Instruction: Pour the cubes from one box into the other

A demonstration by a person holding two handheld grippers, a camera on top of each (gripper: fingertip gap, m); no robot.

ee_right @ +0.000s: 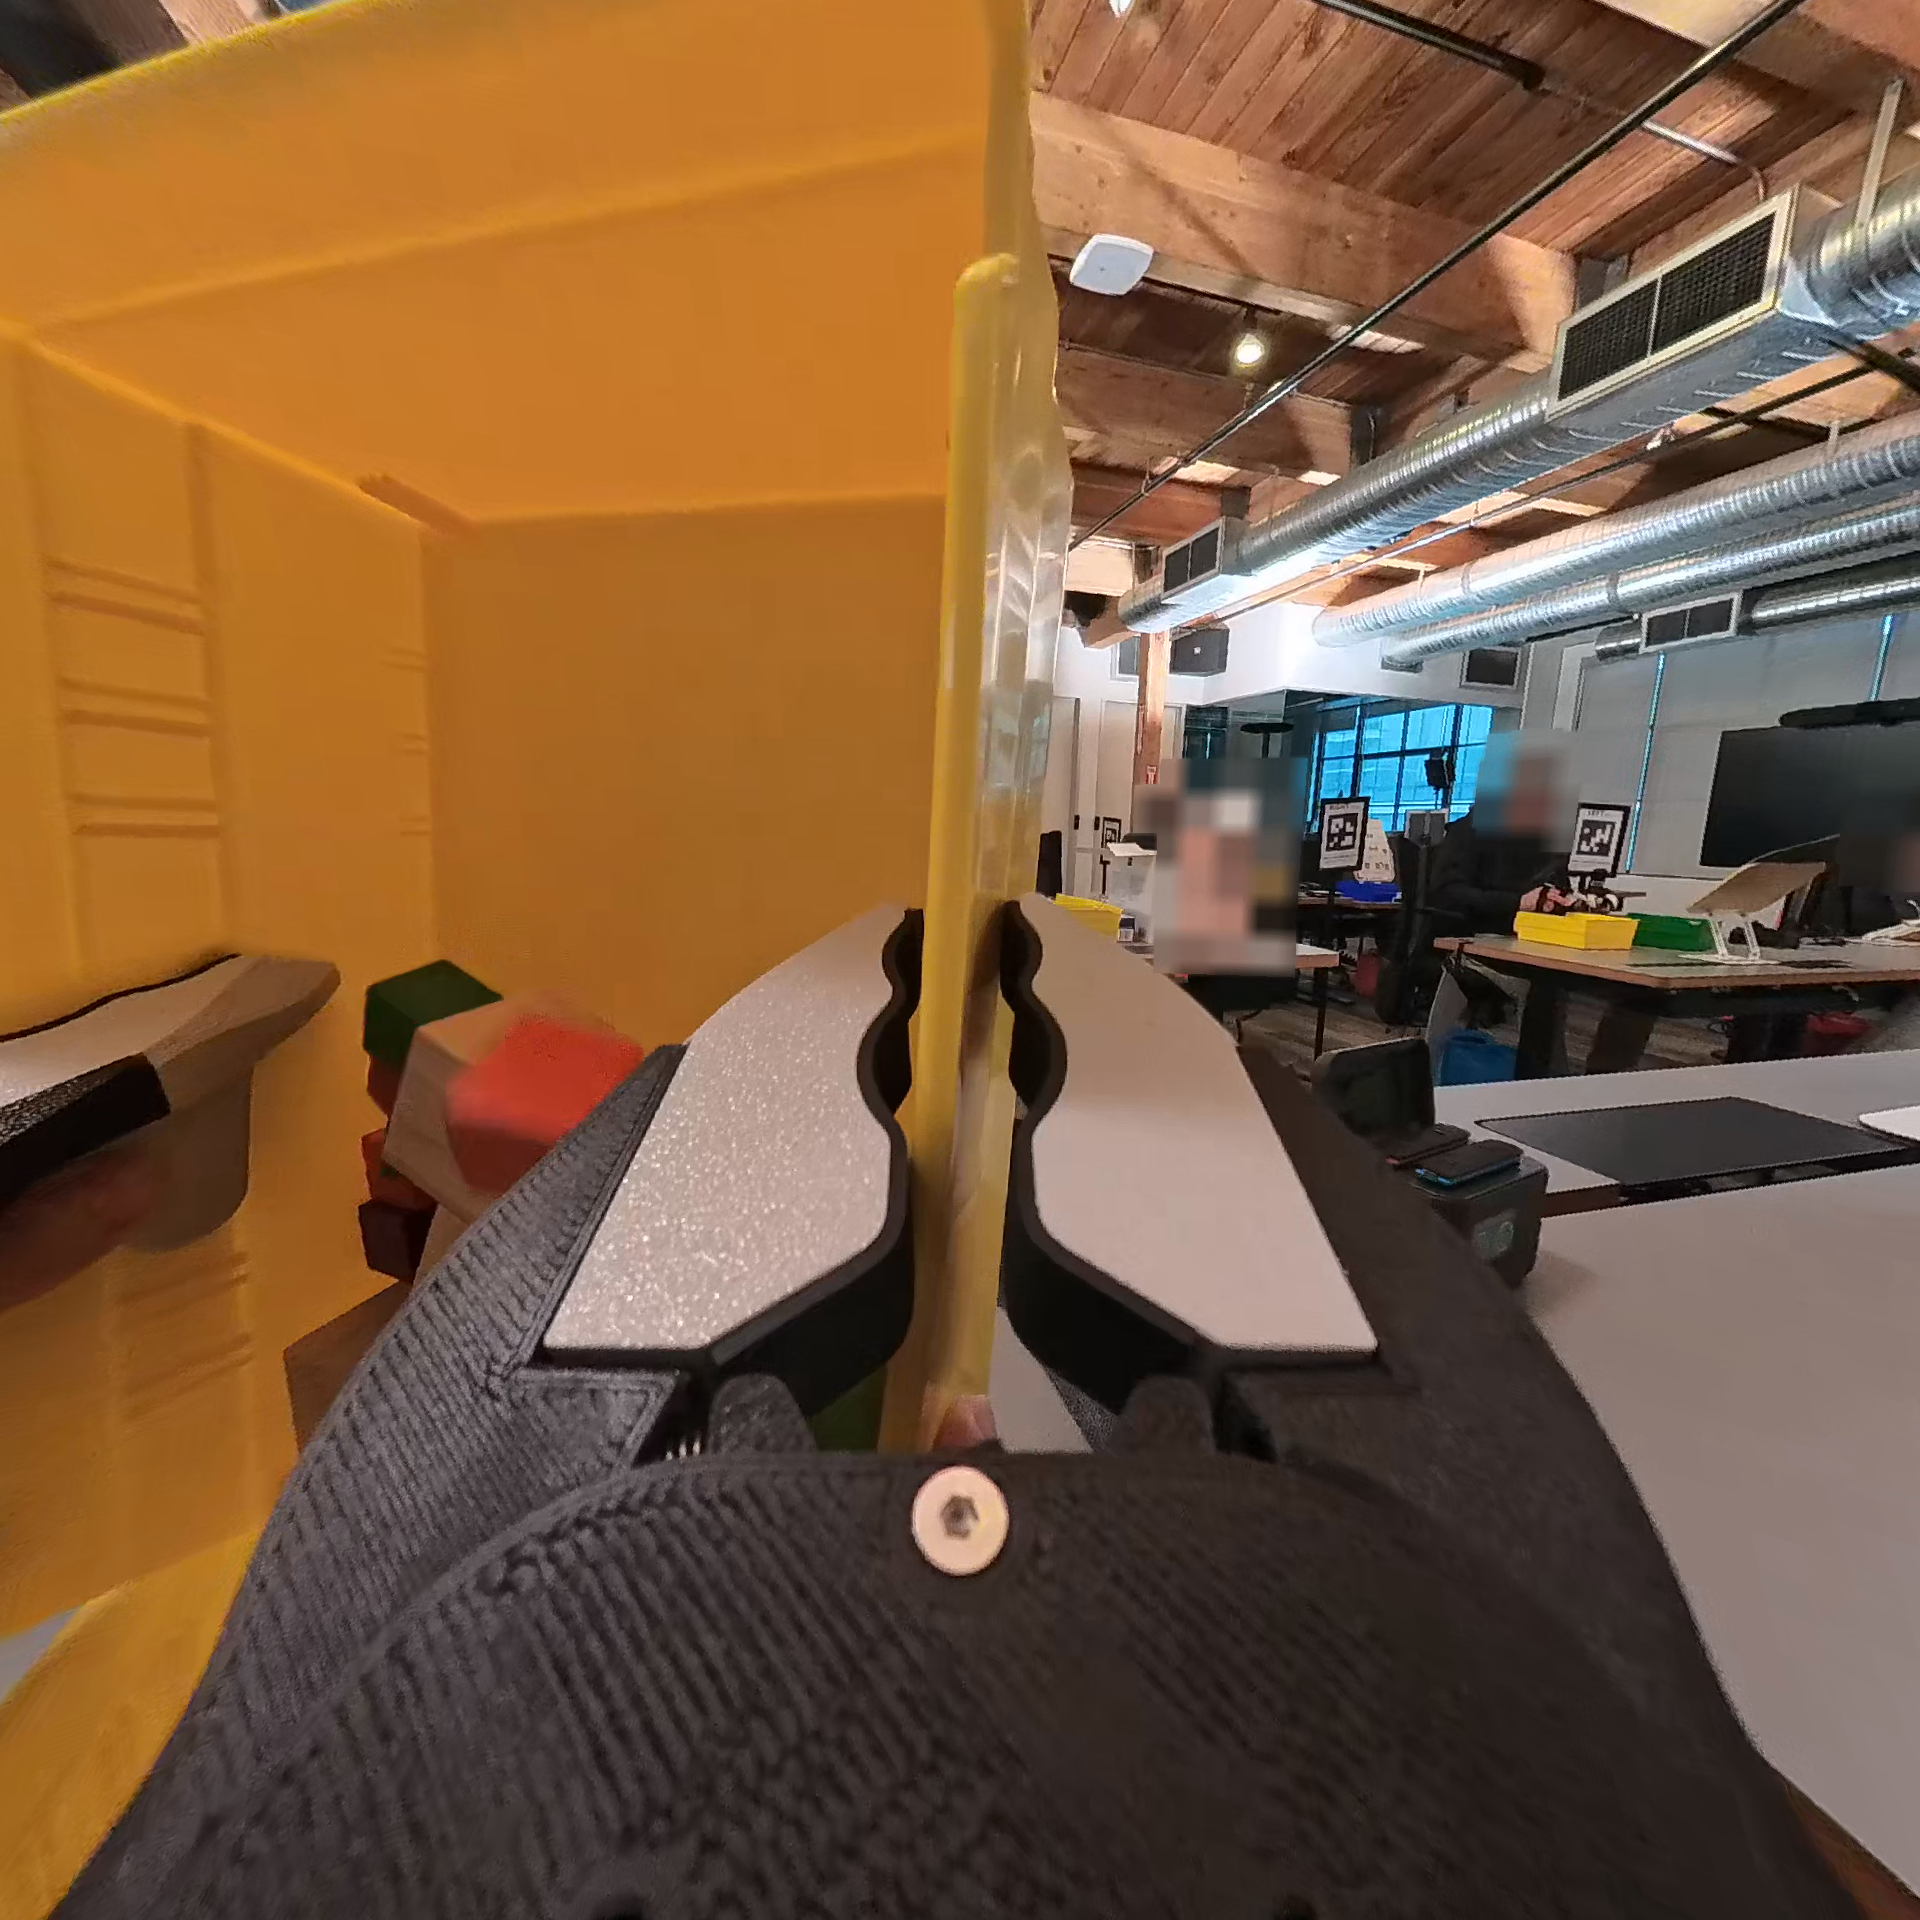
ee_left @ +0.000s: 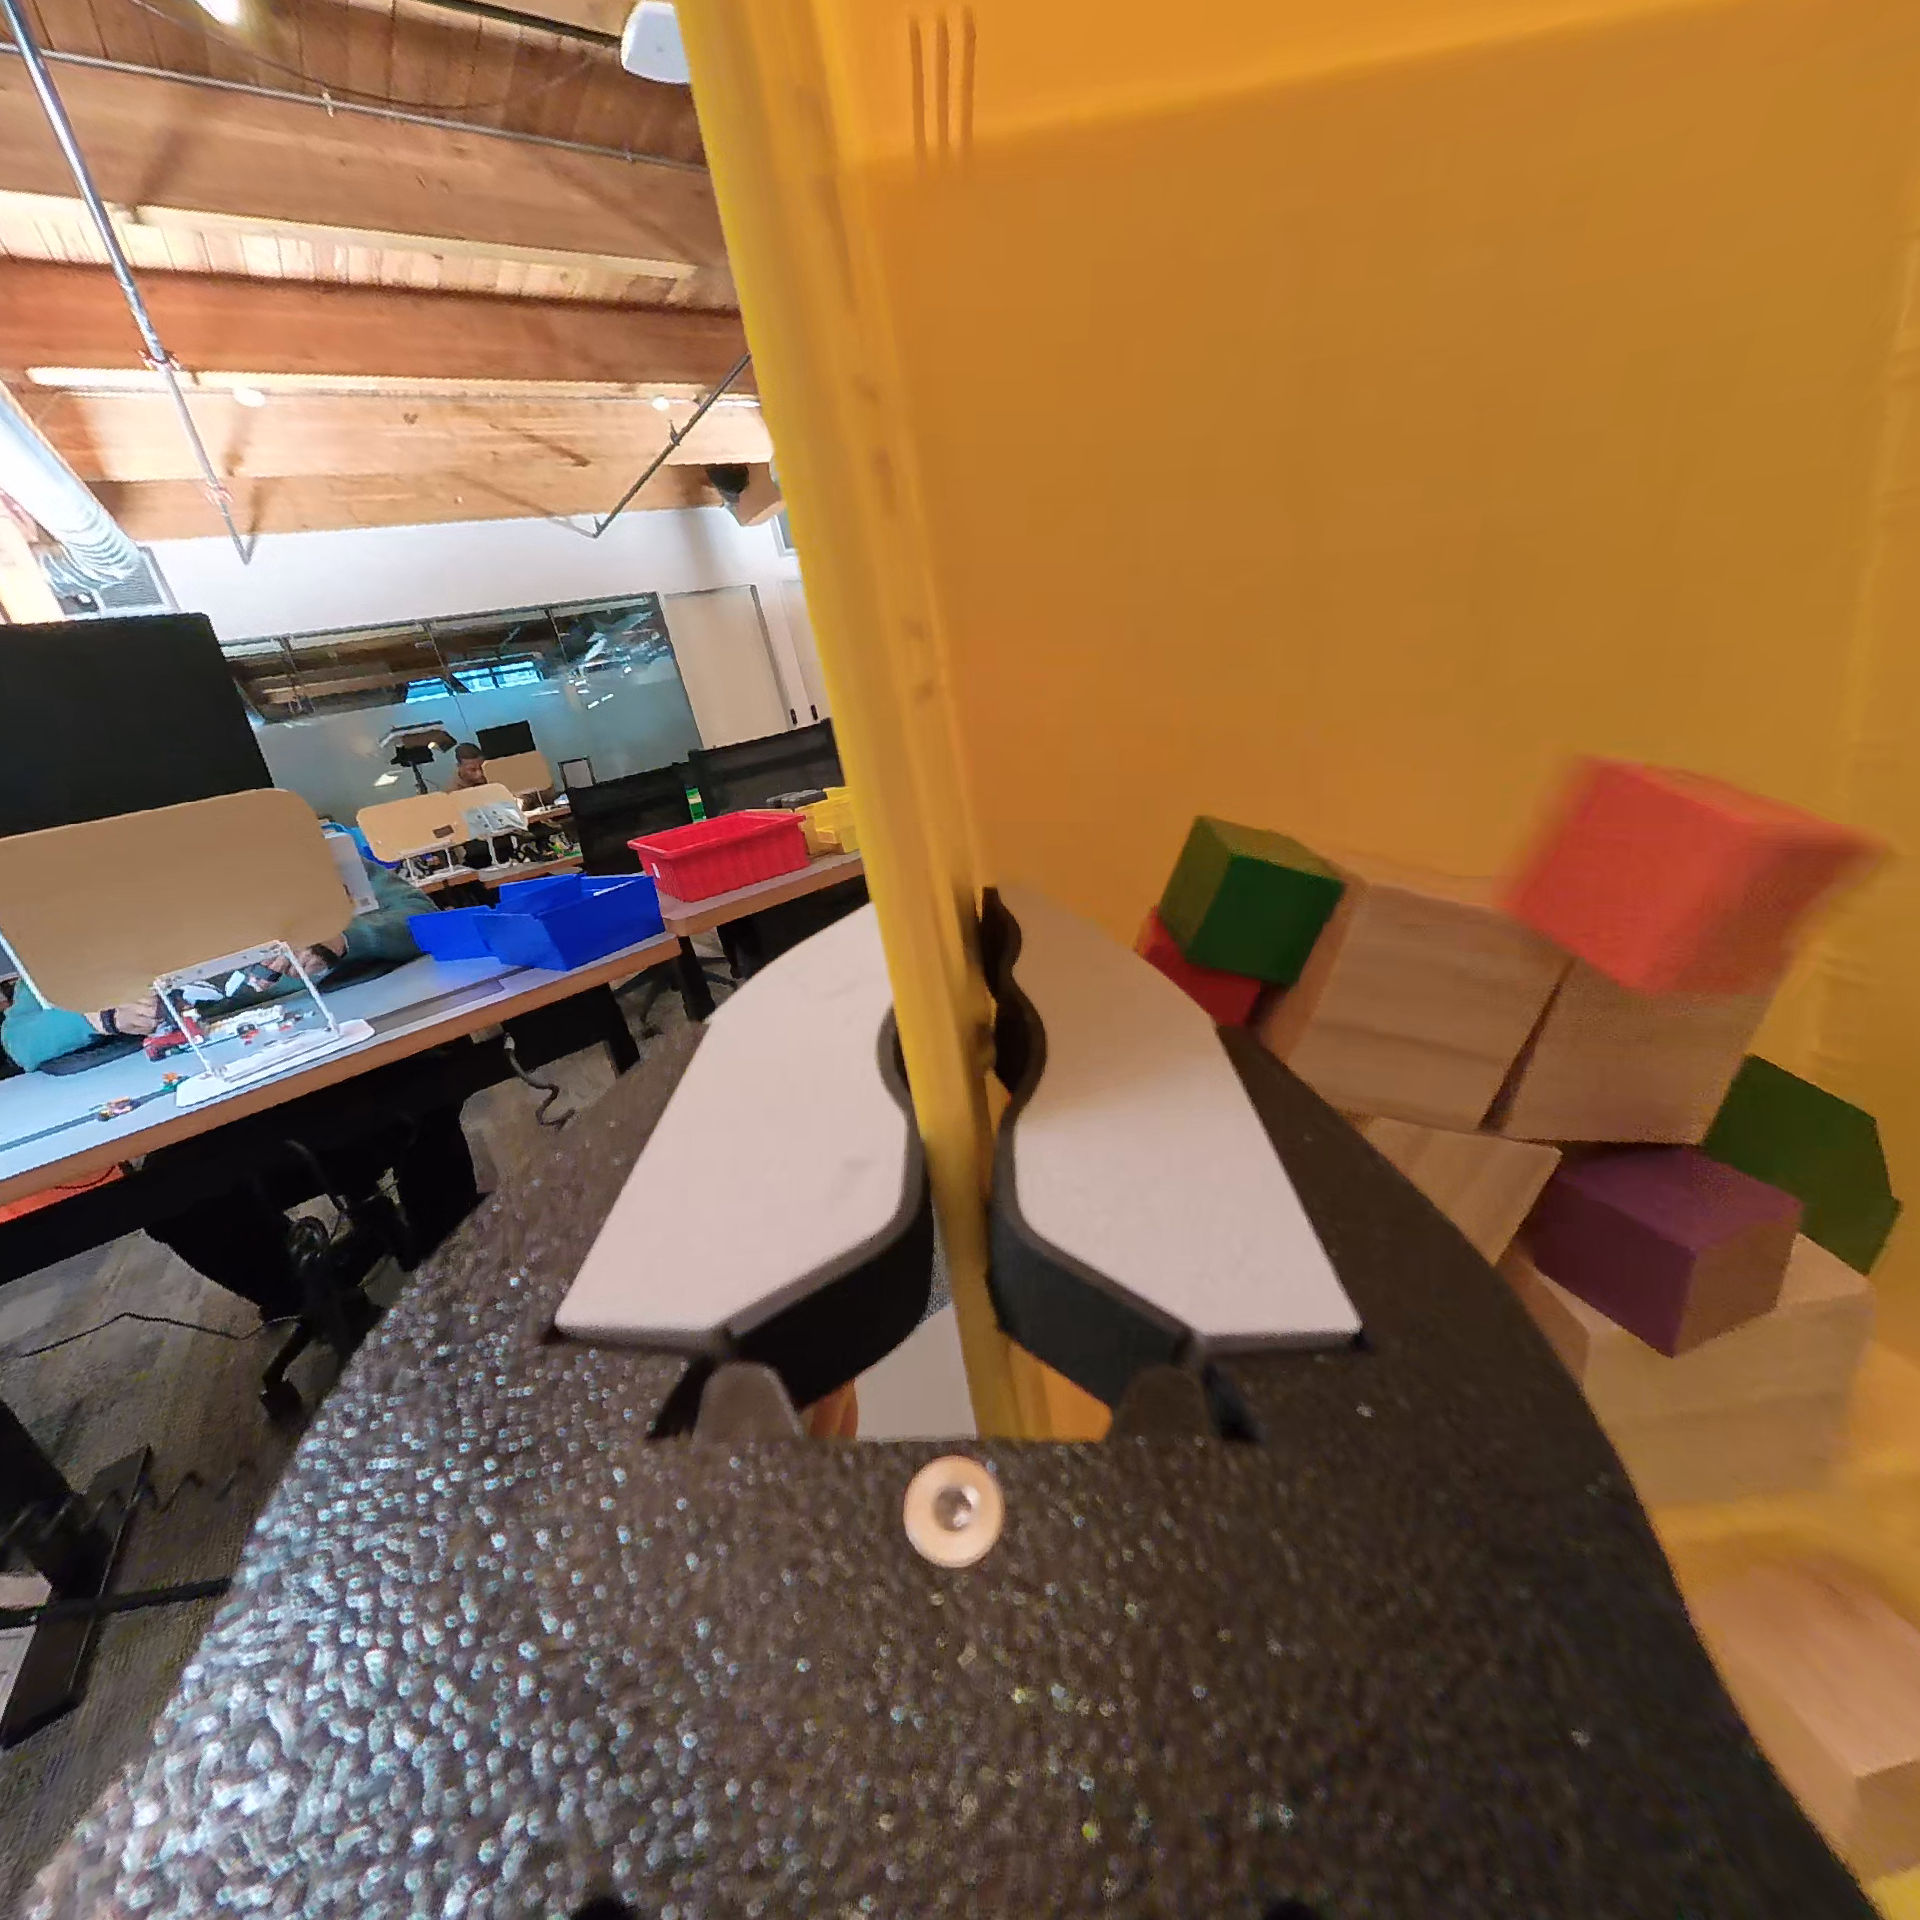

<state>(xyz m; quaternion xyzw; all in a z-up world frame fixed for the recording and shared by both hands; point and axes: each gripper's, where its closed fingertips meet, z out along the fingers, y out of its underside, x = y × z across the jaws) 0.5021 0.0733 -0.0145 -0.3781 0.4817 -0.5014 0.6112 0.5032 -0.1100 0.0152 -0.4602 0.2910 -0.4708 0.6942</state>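
Note:
A yellow plastic box [ee_left: 1403, 468] is held up and tilted by both grippers. My left gripper [ee_left: 961, 935] is shut on its side wall. My right gripper [ee_right: 961, 935] is shut on the opposite wall of the same box [ee_right: 623, 675]. Inside, several wooden cubes lie in a heap: a blurred orange cube [ee_left: 1683, 873], a green cube [ee_left: 1247, 899], plain wood cubes [ee_left: 1423, 1008] and a purple cube [ee_left: 1662, 1242]. The orange cube [ee_right: 535, 1081] shows blurred in the right wrist view too. One finger of the left gripper [ee_right: 177, 1023] shows there on the far wall. The other box is hidden.
A grey table [ee_right: 1714, 1403] lies to the right with a dark mat [ee_right: 1694, 1138] and small black devices [ee_right: 1475, 1174]. Further off are desks with red [ee_left: 722, 852], blue [ee_left: 566, 920] and yellow [ee_right: 1564, 928] bins, and seated people.

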